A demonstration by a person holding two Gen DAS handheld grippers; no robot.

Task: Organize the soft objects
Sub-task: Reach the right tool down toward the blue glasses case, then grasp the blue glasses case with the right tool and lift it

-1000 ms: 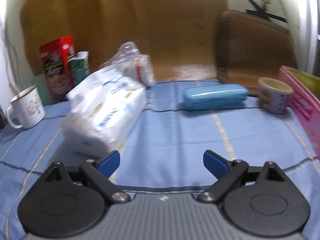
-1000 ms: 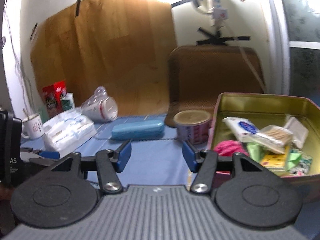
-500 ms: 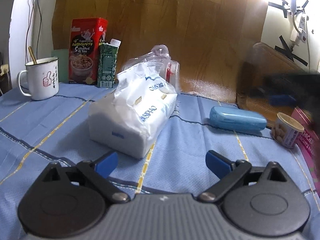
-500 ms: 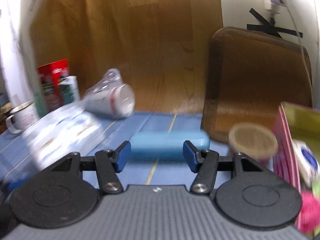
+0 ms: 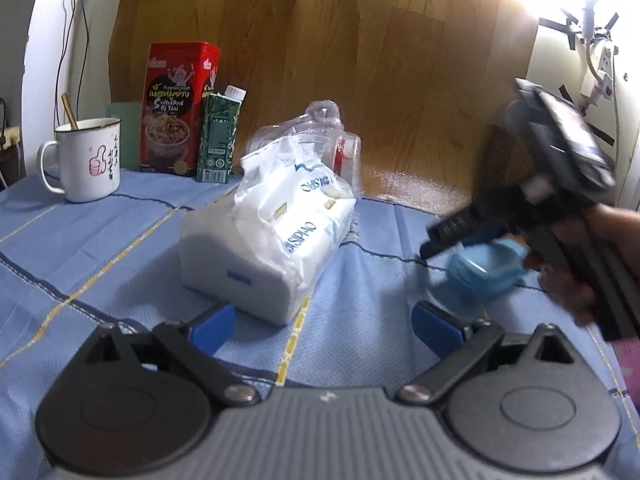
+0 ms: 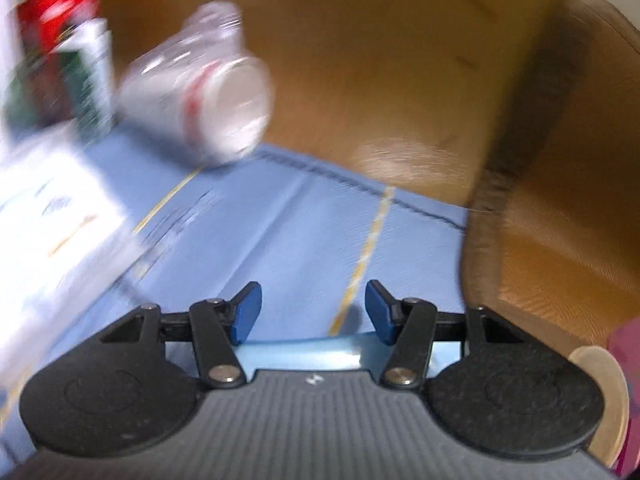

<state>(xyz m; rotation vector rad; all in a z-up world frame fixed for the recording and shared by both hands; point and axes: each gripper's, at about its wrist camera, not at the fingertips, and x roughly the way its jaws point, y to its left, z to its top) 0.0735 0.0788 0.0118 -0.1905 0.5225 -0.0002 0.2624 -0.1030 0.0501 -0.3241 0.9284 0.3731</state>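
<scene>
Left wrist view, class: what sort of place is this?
Probably a home table: a blue checked tablecloth carries an enamel mug with a spoon, a red food tin and a tissue pack.

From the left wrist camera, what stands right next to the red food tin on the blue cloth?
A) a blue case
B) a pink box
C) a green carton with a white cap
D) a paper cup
C: the green carton stands upright against the right side of the red tin; the white mug sits apart to the tin's left.
</scene>
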